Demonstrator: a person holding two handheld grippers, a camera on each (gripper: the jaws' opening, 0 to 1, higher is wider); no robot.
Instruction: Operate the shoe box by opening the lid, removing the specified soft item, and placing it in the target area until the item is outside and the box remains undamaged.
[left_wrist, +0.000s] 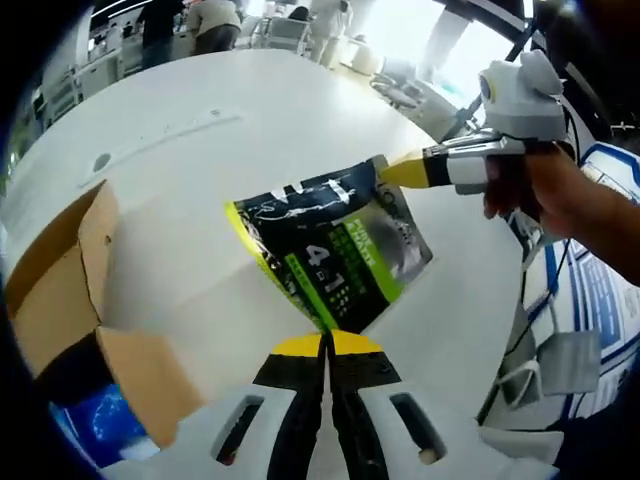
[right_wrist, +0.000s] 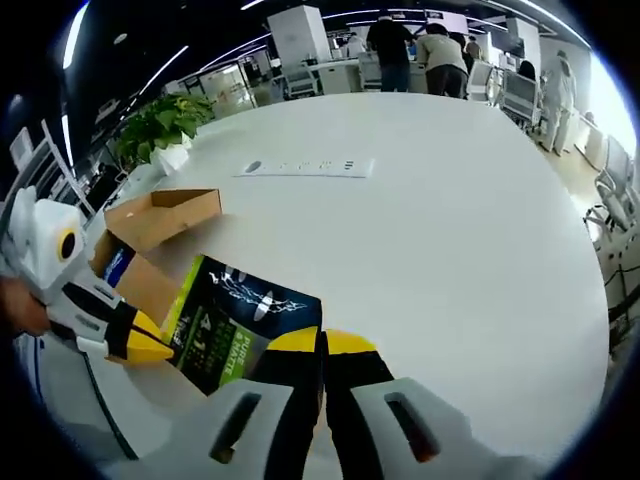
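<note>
Above the round white surface (left_wrist: 300, 110), one soft pouch (left_wrist: 330, 250), black with lime-green edging and a large "4 in 1" print, hangs between the two grippers, clear of the box. From the left gripper view, the left gripper (left_wrist: 326, 345) has its yellow-tipped fingers pressed together on the pouch's lower edge, while the right gripper (left_wrist: 405, 172) reaches in from the right, a person's hand (left_wrist: 545, 195) wrapped round its handle, its yellow tip pinching the pouch's upper corner. From the right gripper view, the right gripper (right_wrist: 322, 345) has its fingers closed together at the pouch (right_wrist: 240, 320); the grip point itself is hidden behind the tips, so the pinch is probably on the edge. The left gripper (right_wrist: 150, 345) comes in from the left and touches the pouch's near side. One cardboard shoe box (right_wrist: 160, 215) sits open on the surface behind the pouch, flaps up, something blue inside. One white power strip (right_wrist: 300, 167) lies farther back.
</note>
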